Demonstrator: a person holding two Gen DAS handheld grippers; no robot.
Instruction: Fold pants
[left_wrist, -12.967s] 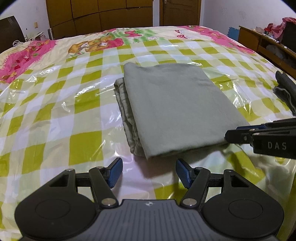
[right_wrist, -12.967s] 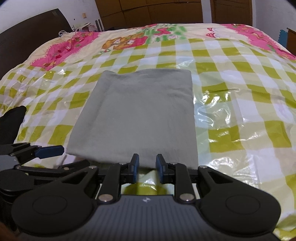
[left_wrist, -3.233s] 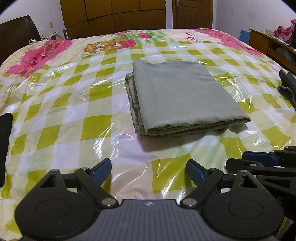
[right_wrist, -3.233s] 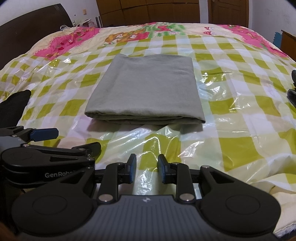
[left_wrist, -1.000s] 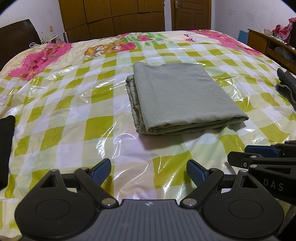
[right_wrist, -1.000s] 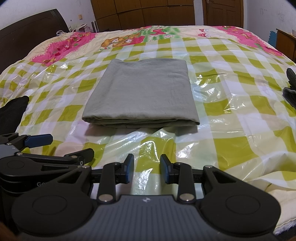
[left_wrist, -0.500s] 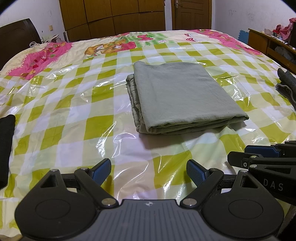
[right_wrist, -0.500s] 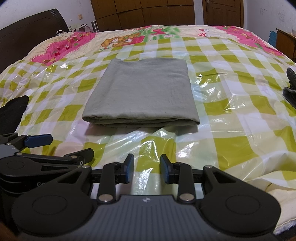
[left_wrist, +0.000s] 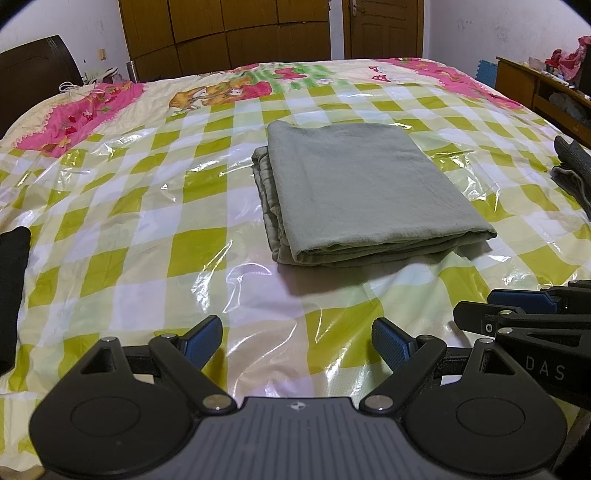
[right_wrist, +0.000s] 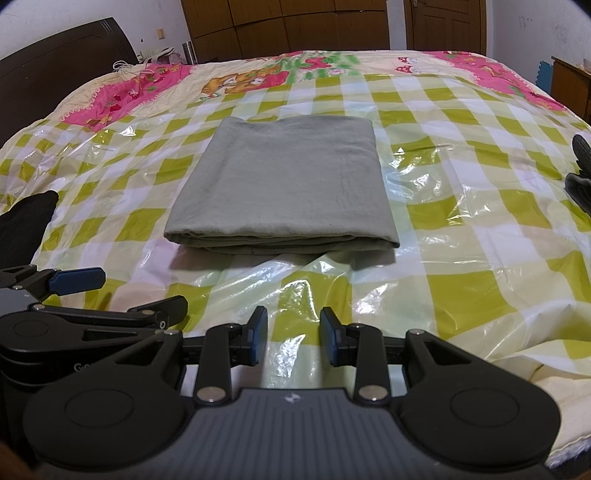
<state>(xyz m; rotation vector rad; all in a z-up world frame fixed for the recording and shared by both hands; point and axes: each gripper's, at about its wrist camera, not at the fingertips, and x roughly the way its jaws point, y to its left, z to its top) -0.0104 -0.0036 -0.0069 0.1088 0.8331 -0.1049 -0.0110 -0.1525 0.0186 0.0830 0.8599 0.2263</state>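
Observation:
The grey-green pants (left_wrist: 362, 188) lie folded into a neat rectangular stack in the middle of the bed; they also show in the right wrist view (right_wrist: 288, 188). My left gripper (left_wrist: 297, 339) is wide open and empty, held back from the stack near the bed's front edge. My right gripper (right_wrist: 293, 334) is partly open and empty, also well short of the stack. Each gripper shows in the other's view: the right one at the right (left_wrist: 517, 314), the left one at the left (right_wrist: 122, 299).
The bed (left_wrist: 147, 258) has a green-and-white checked cover under clear plastic. Dark clothes lie at the left edge (left_wrist: 11, 280) and right edge (left_wrist: 574, 173). A dark headboard (right_wrist: 55, 74) stands at left, wooden wardrobes (left_wrist: 229, 33) behind, a wooden cabinet (left_wrist: 535, 88) at right.
Both grippers pulled back from the folded pants toward the bed's front edge, and the right gripper opened a little. Nothing has moved in the last second.

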